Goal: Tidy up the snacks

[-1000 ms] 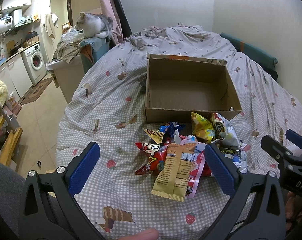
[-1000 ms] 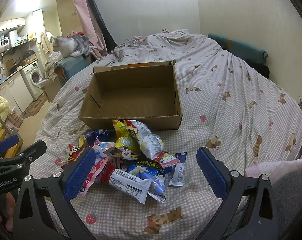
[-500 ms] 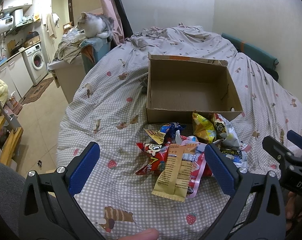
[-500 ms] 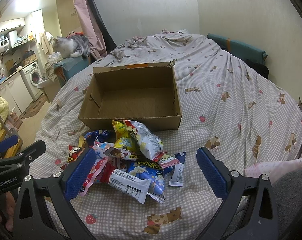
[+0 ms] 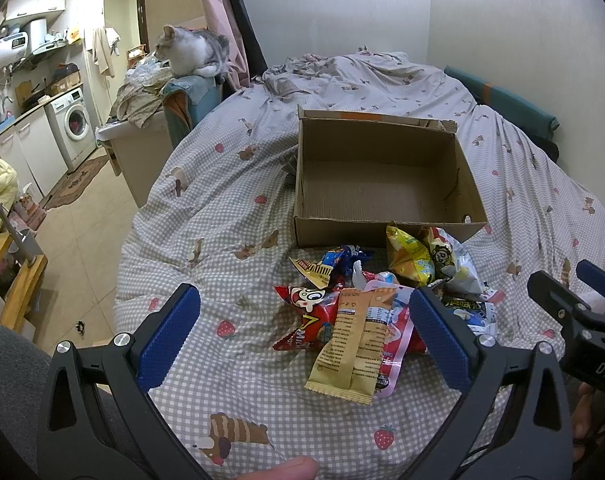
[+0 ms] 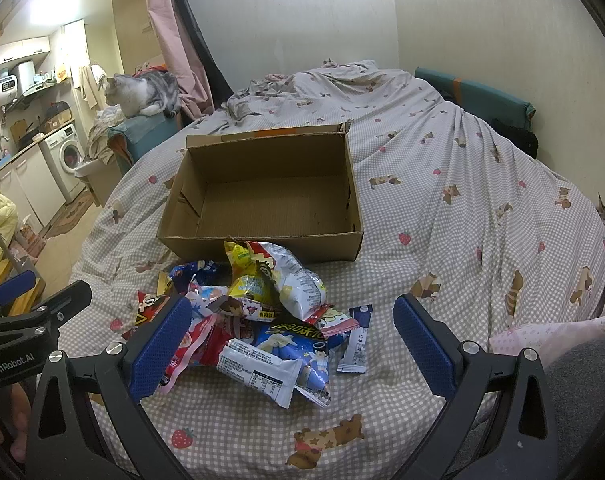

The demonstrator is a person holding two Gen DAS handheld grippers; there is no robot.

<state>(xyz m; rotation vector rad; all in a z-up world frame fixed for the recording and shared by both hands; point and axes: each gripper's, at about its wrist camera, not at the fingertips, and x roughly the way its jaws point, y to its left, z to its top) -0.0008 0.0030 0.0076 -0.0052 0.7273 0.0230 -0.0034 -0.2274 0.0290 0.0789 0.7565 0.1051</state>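
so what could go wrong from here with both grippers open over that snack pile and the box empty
1. The snack pile is overlapped, so the left gripper closing on the tan packet could drag the red packet beneath it.
2. The cardboard box sits on soft bedding; a nudge may shift or tip it.
3. The right gripper is close beside the left, so they might collide.

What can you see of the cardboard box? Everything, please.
The cardboard box is plain brown corrugated card, rectangular, open-topped and empty, with an orange tape strip on its far rim and a torn far corner. It sits upright on the checked bedspread, behind the snack pile; a yellow packet leans against its near wall. Neither gripper touches it.
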